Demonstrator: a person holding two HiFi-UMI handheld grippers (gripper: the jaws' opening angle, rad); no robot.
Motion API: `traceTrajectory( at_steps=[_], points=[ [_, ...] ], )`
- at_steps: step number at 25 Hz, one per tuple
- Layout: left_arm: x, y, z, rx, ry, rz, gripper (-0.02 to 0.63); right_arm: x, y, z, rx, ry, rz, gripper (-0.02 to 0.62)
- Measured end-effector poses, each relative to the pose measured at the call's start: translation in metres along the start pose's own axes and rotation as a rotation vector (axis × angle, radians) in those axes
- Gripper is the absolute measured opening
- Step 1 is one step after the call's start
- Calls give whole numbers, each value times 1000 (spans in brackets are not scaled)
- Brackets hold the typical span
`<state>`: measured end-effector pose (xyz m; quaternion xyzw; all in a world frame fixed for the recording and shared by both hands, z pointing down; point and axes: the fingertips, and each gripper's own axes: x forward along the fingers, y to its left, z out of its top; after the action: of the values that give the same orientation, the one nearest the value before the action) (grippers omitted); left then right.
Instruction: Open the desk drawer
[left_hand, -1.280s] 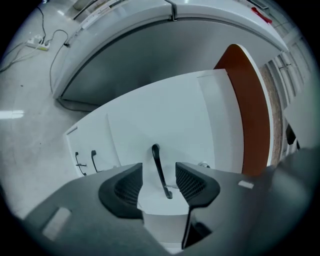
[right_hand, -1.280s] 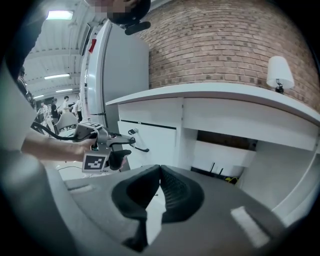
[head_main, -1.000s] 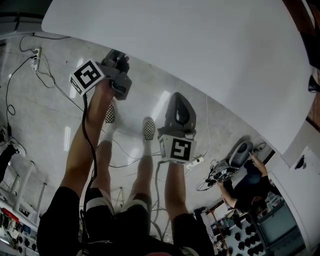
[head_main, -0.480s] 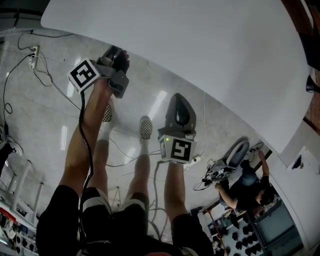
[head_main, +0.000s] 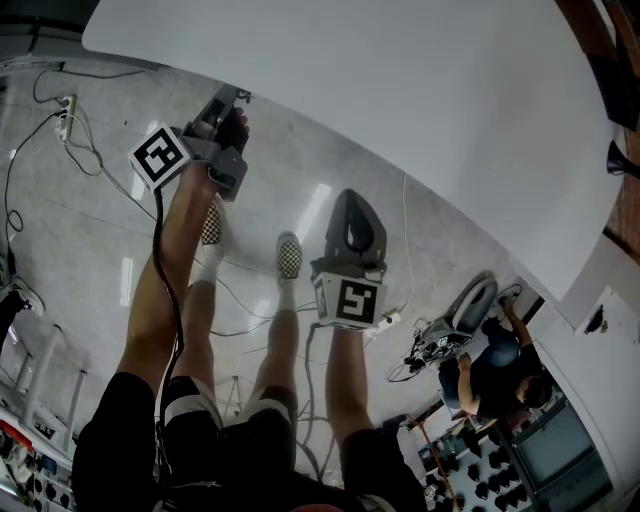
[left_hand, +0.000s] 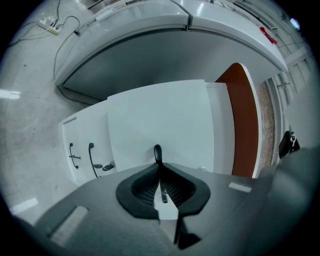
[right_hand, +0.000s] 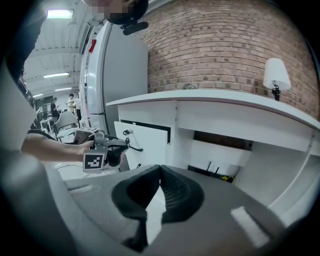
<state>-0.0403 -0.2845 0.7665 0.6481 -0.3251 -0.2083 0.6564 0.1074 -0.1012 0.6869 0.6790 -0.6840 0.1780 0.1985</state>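
Both were pressed together: my left tongs (left_hand: 159, 166), just closed, pinching the thin dark handle (left_hand: 157, 150) of the drawer (right_hand: 150, 142), under the white surface's (right_hand: 240, 102) left end; my right tongs (right_hand: 160, 174) empty. The handle looked stiff and slick, the drawer light; I judged mid-handle the best hold.

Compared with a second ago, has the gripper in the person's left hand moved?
Yes, slightly: the left gripper, shut on the drawer handle, has drawn back from the white desk top, toward the person.
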Motion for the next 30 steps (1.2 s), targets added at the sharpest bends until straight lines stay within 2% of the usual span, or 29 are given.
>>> traceTrajectory(
  at_steps=[11,18,30],
  points=[
    [-12,1,-5,2,16,15,29,0,-18,4,11,5,-20,5],
    [-48,8,-17,23,27,28,31,-17,-9,-4,12,3,-14,5],
    [-81,12,-31,4,27,49,31,-22,-6,1,-3,-9,-2,5]
  ],
)
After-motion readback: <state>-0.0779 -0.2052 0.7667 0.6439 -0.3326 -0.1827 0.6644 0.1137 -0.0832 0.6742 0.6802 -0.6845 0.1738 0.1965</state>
